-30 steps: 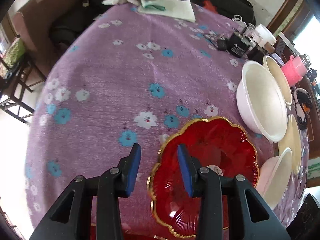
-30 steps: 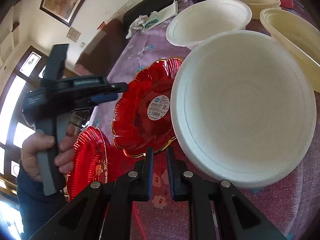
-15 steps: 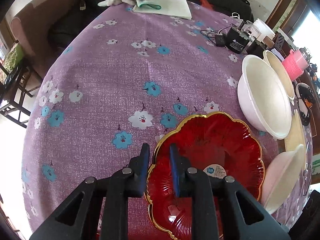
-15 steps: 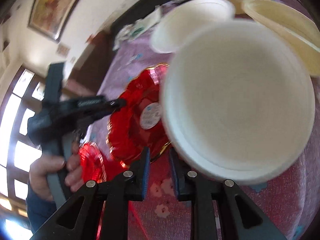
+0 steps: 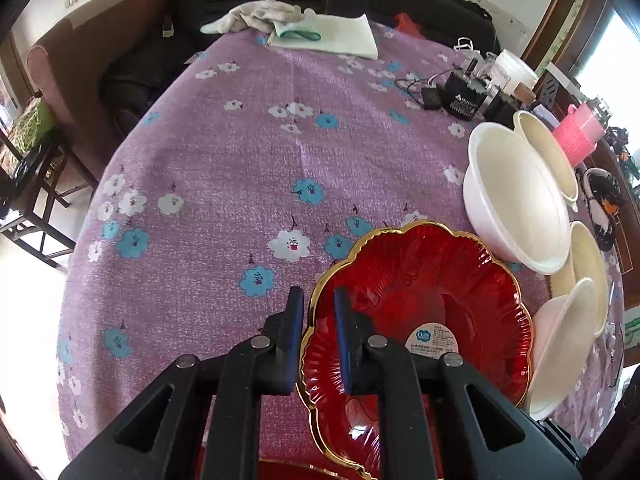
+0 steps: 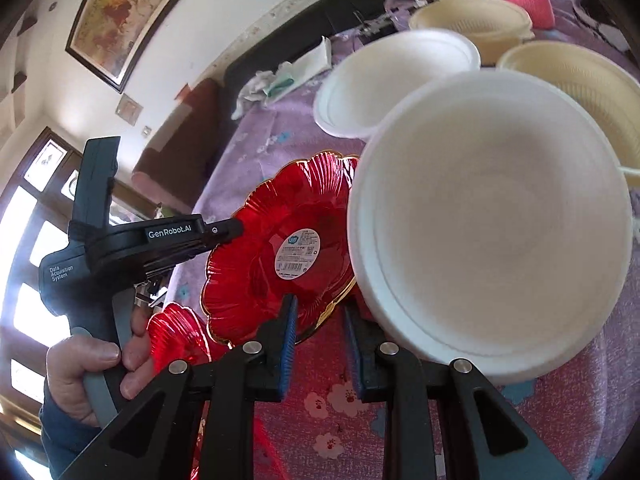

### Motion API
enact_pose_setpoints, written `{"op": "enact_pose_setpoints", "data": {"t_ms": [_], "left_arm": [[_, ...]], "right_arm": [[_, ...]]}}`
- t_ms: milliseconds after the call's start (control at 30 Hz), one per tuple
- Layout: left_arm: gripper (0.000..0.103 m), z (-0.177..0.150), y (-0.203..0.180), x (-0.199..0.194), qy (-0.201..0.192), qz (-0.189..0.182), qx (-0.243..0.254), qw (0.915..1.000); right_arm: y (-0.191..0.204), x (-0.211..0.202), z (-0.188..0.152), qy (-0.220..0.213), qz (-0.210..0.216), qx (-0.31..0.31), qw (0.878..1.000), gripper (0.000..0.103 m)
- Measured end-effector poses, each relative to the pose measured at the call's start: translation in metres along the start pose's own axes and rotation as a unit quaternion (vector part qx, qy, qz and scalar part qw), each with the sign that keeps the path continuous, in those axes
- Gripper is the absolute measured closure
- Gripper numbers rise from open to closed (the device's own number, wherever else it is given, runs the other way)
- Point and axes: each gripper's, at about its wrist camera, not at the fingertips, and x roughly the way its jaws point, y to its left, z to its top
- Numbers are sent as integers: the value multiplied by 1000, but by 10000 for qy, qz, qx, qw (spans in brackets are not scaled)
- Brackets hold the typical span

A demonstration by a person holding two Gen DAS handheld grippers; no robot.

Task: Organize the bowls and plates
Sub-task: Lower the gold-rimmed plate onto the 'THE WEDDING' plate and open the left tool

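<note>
**Red plate gripped at its rim, white bowl tilted beside it**

Count of dishes: two red plates, two white bowls and two cream bowls across both views.

The left gripper (image 5: pixel 319 312) has just been closing and its jaws now stand narrow, one pad on each side of the gold scalloped rim of the red plate (image 5: pixel 424 312), clamped on it. From this camera the plate fills the 5 o'clock part of the picture, its paper label (image 5: pixel 434 340) facing up. At 3 o'clock sits a white bowl (image 5: pixel 516 200) on the purple flowered tablecloth (image 5: pixel 240 160), with a cream bowl (image 5: pixel 548 152) just behind it and a second cream bowl (image 5: pixel 588 264) at 4 o'clock. A folded white cloth (image 5: pixel 332 34) lies at 12 o'clock on the far edge.

The right gripper (image 6: pixel 318 328) stands slightly parted, and its jaws have just been opening; whether its right pad touches the tilted white bowl (image 6: pixel 492 232) that looms at 3 o'clock I cannot tell.

Only the right wrist view shows the second red plate (image 6: pixel 176 332) at 8 o'clock, the person's hand (image 6: pixel 92 372) around the left gripper's handle, and a framed picture (image 6: pixel 128 8) on the wall at 11 o'clock. Only the left wrist view shows a black power adapter (image 5: pixel 464 98) with cables at 2 o'clock.
</note>
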Motion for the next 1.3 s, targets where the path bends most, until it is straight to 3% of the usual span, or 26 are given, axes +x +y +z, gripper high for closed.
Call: {"op": "enact_pose_setpoints", "data": {"t_ms": [500,933,1300], "left_arm": [[89,-39,19,-71,-660,-194,-120,9976],[88,-102,58,-121,-1111,-193,-428,9927],[88,-172,110,-126,-931,-145,-992,9906]], "right_arm": [[25,-36,-7,-282,314,-563,9975,78],[55,-39,-31,-35,598,-1136,9917,78],[87,-16,-67,469,753,-1709,9813,78]]}}
